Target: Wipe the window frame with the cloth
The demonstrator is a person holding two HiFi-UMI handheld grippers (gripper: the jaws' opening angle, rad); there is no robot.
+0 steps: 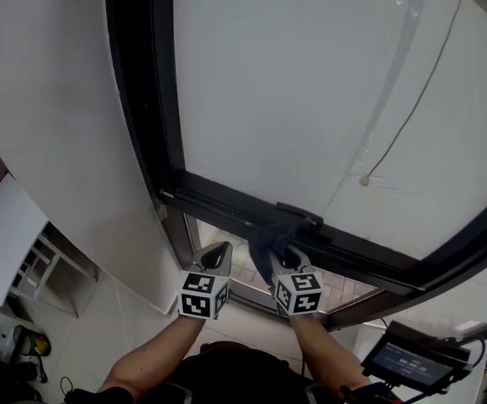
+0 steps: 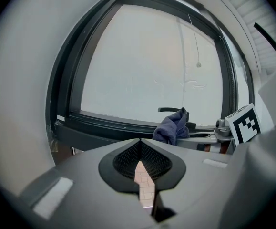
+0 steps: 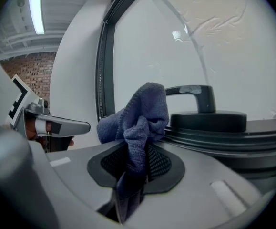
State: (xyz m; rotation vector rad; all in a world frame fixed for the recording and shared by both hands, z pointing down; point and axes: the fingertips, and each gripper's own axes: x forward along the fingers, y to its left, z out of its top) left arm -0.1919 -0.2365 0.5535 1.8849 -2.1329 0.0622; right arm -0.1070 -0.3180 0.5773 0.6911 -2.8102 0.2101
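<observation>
Right claw [image 1: 282, 259] sits closest, alongside the left, and it's clamped on the dark blue cloth [image 3: 138, 118]: a fold is pinched deep btwn the pads, w/ the rest bunched loose above. Cloth is up at the window frame [image 1: 226, 202], on the lower rail just beside the black handle [image 3: 197, 92] (contact looks likely). Left claw [image 1: 216, 256] is closed on nothing. Cloth looks light, soft and floppy, so it's prob. best held by a thick fold, leaving the free wad to drag along the rail.

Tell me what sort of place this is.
Probably a room in a workshop-like or office building, right at a window. What shows it: a dark window frame with a handle, a tiled floor below, and a strip light overhead.
</observation>
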